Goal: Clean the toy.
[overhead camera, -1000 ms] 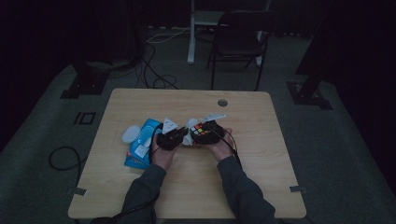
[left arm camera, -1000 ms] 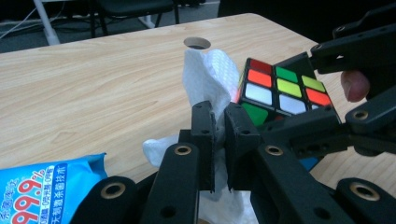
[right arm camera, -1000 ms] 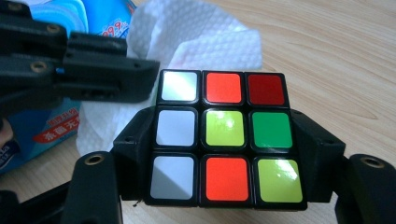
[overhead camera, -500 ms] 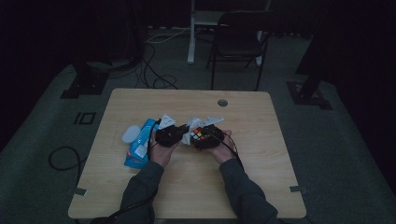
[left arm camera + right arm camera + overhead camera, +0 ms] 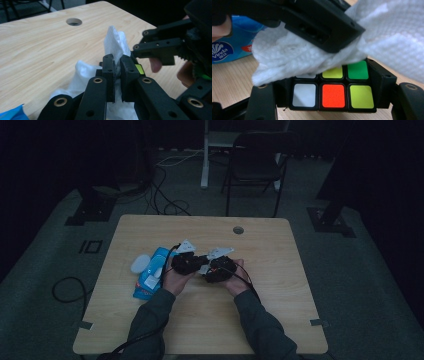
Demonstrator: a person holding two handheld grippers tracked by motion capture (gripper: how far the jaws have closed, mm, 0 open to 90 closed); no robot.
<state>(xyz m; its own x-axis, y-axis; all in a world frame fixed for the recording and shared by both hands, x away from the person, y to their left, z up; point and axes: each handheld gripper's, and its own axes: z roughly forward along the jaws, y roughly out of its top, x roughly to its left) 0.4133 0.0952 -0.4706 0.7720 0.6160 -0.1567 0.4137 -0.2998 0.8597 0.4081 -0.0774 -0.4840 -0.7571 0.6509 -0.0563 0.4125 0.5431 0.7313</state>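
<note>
Dim room, dark carpet, cables on the floor and a folding chair (image 5: 255,167) beyond the far edge of a light wooden table (image 5: 280,310) with a round cable hole (image 5: 238,230) near that edge. Item one: a puzzle cube (image 5: 332,93), coloured stickers showing white, red, yellow and green, gripped at its sides by the right tool (image 5: 220,269), jaws clenched on it so that a sticker face stays exposed and steady just above the middle of the table. Item two: a white tissue (image 5: 115,45), crumpled, pinched between the tight-closed jaws of the left tool (image 5: 117,75), the loose end standing up past the pads and the rest bunched below. In the right gripper view the tissue drapes over the upper rows of the cube under the left tool's jaw, a placing that suits wiping the cube's face while the other tool braces it. Item three: a blue tissue pack (image 5: 150,280) lying towards the left edge, close at hand, probably the source of the sheet. Item four: a small pale rounded object (image 5: 140,264) just beside the pack on its left-edge side, too dim to identify. Both hands meet over the table's centre, tools nose to nose.
</note>
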